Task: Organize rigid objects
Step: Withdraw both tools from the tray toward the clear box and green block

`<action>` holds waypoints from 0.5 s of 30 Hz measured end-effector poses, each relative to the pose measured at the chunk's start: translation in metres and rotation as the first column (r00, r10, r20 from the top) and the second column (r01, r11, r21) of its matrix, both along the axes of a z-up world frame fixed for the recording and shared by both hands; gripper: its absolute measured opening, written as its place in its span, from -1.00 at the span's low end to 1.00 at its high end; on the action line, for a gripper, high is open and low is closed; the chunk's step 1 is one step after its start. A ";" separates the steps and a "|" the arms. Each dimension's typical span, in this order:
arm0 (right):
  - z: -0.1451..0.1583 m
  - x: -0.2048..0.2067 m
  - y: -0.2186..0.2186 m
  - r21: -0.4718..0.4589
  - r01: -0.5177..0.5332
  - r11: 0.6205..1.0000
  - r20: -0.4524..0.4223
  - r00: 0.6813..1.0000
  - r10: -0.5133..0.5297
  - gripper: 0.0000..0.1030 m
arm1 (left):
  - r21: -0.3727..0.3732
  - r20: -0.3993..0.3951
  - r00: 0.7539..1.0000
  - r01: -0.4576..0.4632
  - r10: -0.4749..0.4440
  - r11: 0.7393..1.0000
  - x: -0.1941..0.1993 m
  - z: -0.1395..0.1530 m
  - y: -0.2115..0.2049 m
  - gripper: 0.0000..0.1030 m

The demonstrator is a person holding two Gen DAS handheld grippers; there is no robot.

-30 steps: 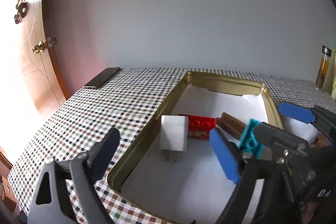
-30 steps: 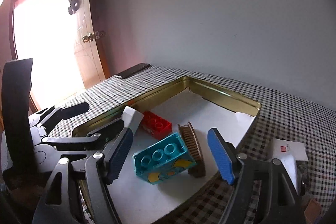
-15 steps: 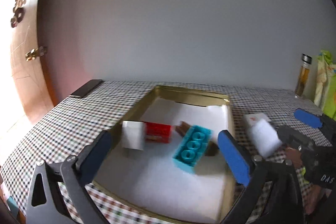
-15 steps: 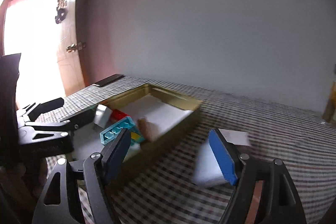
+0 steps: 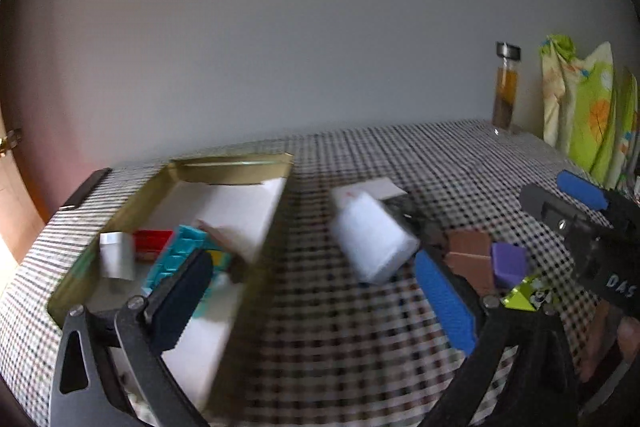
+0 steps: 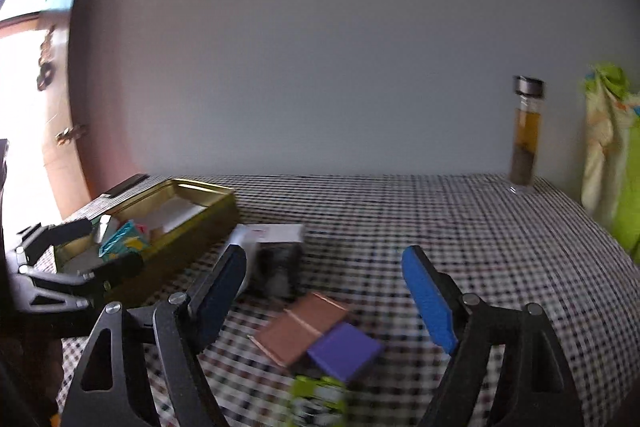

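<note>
the left hand-held gripper [image 5: 312, 287] stands wide open and empty, low in its frame over the checked surface [image 5: 440, 163]. the right hand-held gripper [image 6: 324, 291] is opening, nothing gripped; a brown block [image 6: 300, 327] and purple block [image 6: 344, 351] lie on the surface between its fingers. the gold tin [image 5: 120, 211] at left holds a teal brick [image 5: 176, 255], red brick [image 5: 150, 243] and what may be a white plug [image 5: 116, 255], blurred.

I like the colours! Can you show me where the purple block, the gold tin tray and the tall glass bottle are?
Purple block [image 6: 345, 350]: right wrist view, on its top face.
Gold metal tin tray [image 6: 188, 227]: right wrist view, on its outer side wall.
Tall glass bottle with amber liquid [image 6: 527, 135]: right wrist view, on the middle of its glass body.
</note>
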State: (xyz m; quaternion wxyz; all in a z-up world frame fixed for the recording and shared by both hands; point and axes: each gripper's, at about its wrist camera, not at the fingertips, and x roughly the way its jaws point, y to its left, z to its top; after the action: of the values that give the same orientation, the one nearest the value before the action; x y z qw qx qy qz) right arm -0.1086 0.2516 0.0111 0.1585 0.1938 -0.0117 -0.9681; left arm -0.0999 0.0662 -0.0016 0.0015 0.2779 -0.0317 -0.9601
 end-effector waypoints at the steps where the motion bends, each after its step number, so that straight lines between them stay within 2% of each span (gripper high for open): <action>1: 0.000 0.000 0.005 -0.020 0.008 1.000 0.007 1.000 -0.007 0.60 | 0.006 0.016 1.000 0.009 -0.010 1.000 -0.005 -0.002 0.005 0.98; 3: 0.000 0.002 0.009 -0.026 0.023 0.999 0.001 1.000 -0.023 0.61 | 0.017 0.049 0.999 0.023 -0.023 1.000 -0.013 -0.007 0.015 0.98; 7: 0.000 0.000 0.014 0.024 0.092 0.995 0.020 0.996 -0.092 0.67 | 0.060 0.129 0.991 0.025 -0.033 0.998 -0.034 -0.019 0.021 0.98; 12: -0.006 -0.014 0.036 -0.032 0.149 0.988 0.126 0.982 -0.144 0.68 | 0.093 0.170 0.984 0.036 -0.052 0.995 -0.045 -0.027 0.022 0.98; 15: -0.008 -0.014 0.040 -0.053 0.159 0.986 0.142 0.978 -0.150 0.68 | 0.087 0.197 0.979 0.040 -0.056 0.995 -0.053 -0.034 0.024 0.98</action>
State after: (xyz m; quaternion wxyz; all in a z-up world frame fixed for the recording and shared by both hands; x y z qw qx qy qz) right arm -0.1226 0.2914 0.0030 0.0879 0.2536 -0.0687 -0.9608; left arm -0.1533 0.0898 -0.0355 -0.0361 0.3715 0.0011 -0.9277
